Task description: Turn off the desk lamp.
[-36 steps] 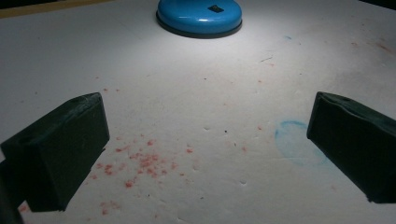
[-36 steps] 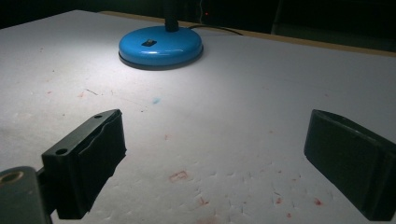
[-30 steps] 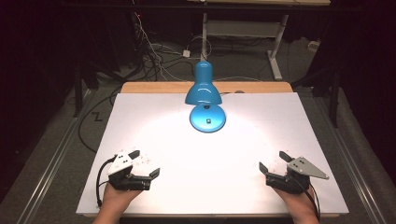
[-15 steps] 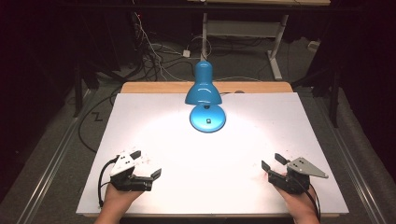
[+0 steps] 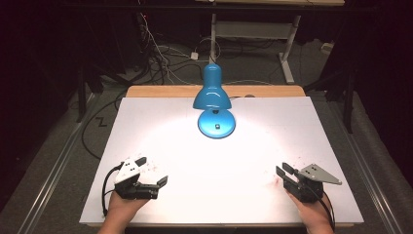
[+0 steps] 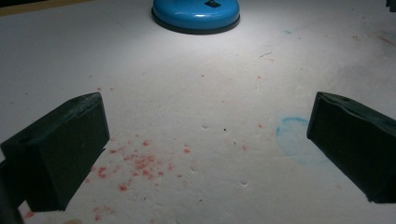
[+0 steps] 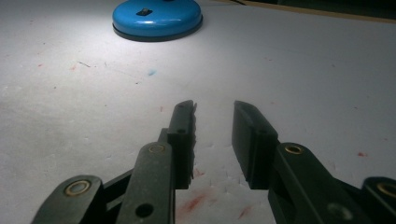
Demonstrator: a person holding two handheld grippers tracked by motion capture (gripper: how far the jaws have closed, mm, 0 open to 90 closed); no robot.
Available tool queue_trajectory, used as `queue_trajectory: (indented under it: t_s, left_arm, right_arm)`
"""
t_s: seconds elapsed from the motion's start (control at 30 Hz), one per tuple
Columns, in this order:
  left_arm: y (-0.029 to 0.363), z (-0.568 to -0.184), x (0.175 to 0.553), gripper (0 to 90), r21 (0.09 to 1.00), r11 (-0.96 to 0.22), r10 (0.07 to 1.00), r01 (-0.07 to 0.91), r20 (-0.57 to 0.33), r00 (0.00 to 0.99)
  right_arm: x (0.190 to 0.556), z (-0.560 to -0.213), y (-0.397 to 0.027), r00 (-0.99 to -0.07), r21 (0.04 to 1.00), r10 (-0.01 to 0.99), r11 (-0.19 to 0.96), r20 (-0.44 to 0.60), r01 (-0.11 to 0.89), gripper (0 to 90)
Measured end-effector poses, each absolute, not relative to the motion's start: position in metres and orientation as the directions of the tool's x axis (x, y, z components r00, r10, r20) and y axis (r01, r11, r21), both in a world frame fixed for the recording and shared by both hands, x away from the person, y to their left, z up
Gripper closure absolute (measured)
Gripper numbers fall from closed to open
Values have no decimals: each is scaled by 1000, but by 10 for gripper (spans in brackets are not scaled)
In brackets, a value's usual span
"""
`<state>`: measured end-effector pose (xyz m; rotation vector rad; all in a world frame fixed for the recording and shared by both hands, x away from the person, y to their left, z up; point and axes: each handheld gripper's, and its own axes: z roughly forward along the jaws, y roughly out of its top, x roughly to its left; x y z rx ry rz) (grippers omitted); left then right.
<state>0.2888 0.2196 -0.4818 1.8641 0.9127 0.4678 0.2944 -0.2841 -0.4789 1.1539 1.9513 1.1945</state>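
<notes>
A blue desk lamp (image 5: 212,95) stands at the far middle of the white table (image 5: 302,126), lit and shining down on its round base (image 5: 216,125). My left gripper (image 5: 152,170) rests near the front left with its jaws wide apart and nothing between them; in the left gripper view (image 6: 208,116) only stained tabletop lies between the pads. My right gripper (image 5: 283,169) sits at the front right. Its jaws have just been closing and now stand a narrow gap apart (image 7: 213,109), with nothing between them. The lamp base (image 7: 157,18) lies far ahead of both.
Red specks and a faint blue ring (image 6: 294,140) stain the tabletop. A wooden strip (image 5: 160,91) runs along the far edge. Beyond the table are dark floor, cables (image 5: 160,53) and a desk frame (image 5: 253,29).
The right gripper's jaws have narrowed from wide apart to a small gap. Both hands have stayed where they were, and the left jaws are unchanged.
</notes>
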Motion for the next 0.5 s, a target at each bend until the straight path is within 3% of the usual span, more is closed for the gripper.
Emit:
queue_trajectory:
  t_s: [0.5]
  left_arm:
    - [220, -483, 289, 0, 887, -243, 762, 392, -76, 644]
  right_arm:
    - [295, -479, -284, -483, 885, 874, 262, -49, 385, 900]
